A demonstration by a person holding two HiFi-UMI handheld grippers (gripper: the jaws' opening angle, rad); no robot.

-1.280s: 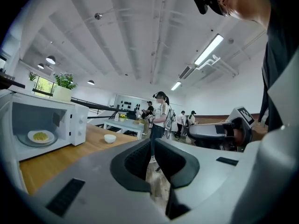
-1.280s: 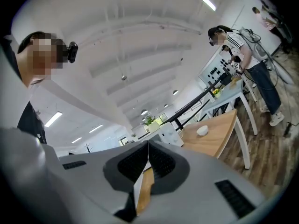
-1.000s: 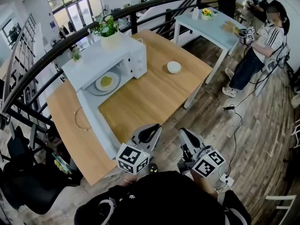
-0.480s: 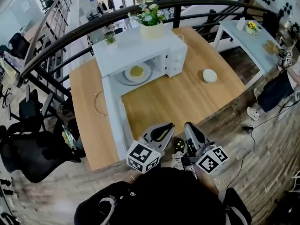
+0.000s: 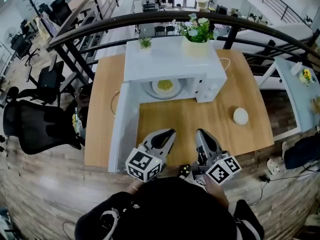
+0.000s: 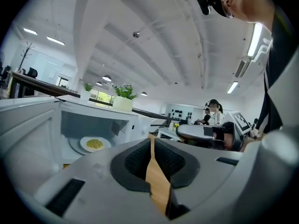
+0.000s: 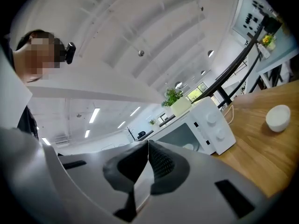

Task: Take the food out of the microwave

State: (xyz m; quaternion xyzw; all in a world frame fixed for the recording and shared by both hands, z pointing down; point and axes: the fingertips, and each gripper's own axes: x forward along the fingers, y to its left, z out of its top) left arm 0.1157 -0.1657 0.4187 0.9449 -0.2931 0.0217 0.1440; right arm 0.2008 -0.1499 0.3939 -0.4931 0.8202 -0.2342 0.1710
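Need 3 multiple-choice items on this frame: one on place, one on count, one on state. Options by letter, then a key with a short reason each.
1. Where is the plate relative to the microwave?
A. on top of it
B. inside it
C. in front of it

2. How many potted plants stand on top of the microwave?
A. four
B. one
C. two

3. The microwave's door is:
A. open
B. shut
C. missing

Key:
1 B: the plate with yellow food sits in the open cavity.
2 C: a big one and a small plant share the top.
3 A: the door is swung out toward the table's near edge.
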